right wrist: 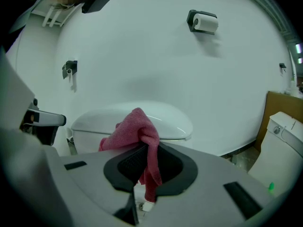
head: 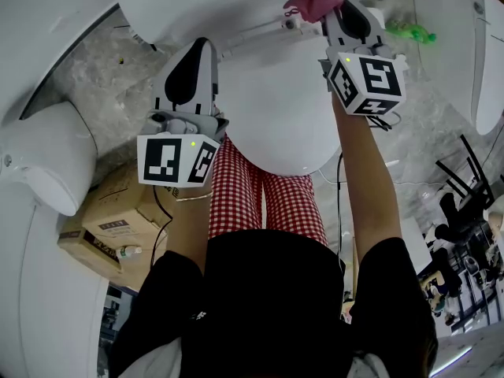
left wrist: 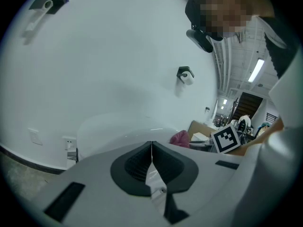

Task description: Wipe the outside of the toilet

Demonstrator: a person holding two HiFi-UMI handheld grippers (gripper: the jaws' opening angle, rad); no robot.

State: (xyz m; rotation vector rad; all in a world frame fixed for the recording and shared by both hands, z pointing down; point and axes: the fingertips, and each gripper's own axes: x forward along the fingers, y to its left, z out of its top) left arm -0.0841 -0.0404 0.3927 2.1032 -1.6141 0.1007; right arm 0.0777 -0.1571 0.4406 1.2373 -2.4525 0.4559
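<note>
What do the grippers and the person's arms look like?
The left gripper and right gripper are light grey with black ribbed pads on the jaws. Each bears a white cube of black square markers and a black cable. The person wears a short-sleeved black top.

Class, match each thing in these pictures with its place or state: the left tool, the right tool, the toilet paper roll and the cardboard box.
Things
1. left tool
2. right tool
3. toilet paper roll
4. cardboard box

Place or state
A. down on the floor
B. shut on the pink cloth
C. shut, with nothing between its jaws
D. on a wall holder

Pairs: 1-C, 2-B, 3-D, 4-A
</note>
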